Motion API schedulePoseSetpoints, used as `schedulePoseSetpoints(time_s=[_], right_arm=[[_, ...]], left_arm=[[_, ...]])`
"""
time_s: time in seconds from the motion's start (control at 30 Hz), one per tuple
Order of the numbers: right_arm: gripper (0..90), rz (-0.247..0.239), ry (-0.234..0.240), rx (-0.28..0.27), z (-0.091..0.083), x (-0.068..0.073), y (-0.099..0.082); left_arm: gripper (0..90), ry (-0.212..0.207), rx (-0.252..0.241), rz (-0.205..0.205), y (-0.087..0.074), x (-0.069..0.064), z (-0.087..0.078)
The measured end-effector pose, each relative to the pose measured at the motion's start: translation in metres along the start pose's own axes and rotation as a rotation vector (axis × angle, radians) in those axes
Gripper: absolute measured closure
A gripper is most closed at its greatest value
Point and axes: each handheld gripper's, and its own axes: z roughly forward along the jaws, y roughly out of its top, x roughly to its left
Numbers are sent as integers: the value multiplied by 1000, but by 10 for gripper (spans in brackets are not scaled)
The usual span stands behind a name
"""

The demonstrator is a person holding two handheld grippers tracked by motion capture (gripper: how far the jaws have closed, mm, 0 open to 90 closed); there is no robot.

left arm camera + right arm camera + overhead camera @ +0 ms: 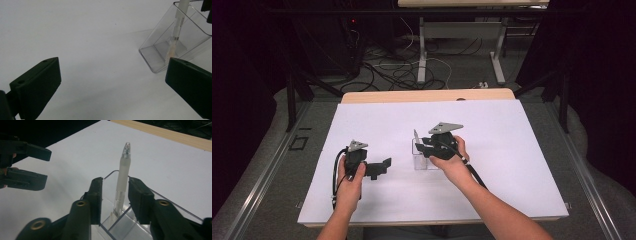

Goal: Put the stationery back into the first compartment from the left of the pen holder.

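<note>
The work surface is a white sheet (pixel 512 150) laid over a wooden table (pixel 427 95). A clear plastic box (pixel 426 159) stands on the sheet near the middle, open at the top. A pen (pixel 123 176) with a frosted white barrel stands in it, leaning against one corner of the rim, its lower end on the box floor and its clear tip well above the rim.

Right gripper (pixel 115 192) — held over the box from the person's side, jaws pointing across its open top. In the right gripper view the two black jaws stand on either side of the pen barrel with a visible gap on each side; the pads do not press on it. The jaws are parted, the pen between them but not gripped. One jaw hangs inside the box wall, the other just over the rim.

Left gripper (pixel 379 167) — held low over the sheet, well to the left of the box, jaws pointing toward it. In the left gripper view its jaws are spread wide with only bare sheet between them; the box and pen lie beyond, apart from both jaws.
</note>
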Motion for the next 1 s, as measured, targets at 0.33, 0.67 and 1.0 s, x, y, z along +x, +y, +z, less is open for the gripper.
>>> schedulePoseSetpoints(time_s=[0.33,0.67,1.0], right_arm=[[499,-6,0,-38,-21,-12,1],[319,93,-54,-84,-52,-37,4],[200,96,-185,-72,-86,-70,-13]], left_arm=[[2,8,-4,4,-3,1,-1],[2,13,-27,-14,-2,4,-3],[2,19,-30,-22,-2,7,-4]])
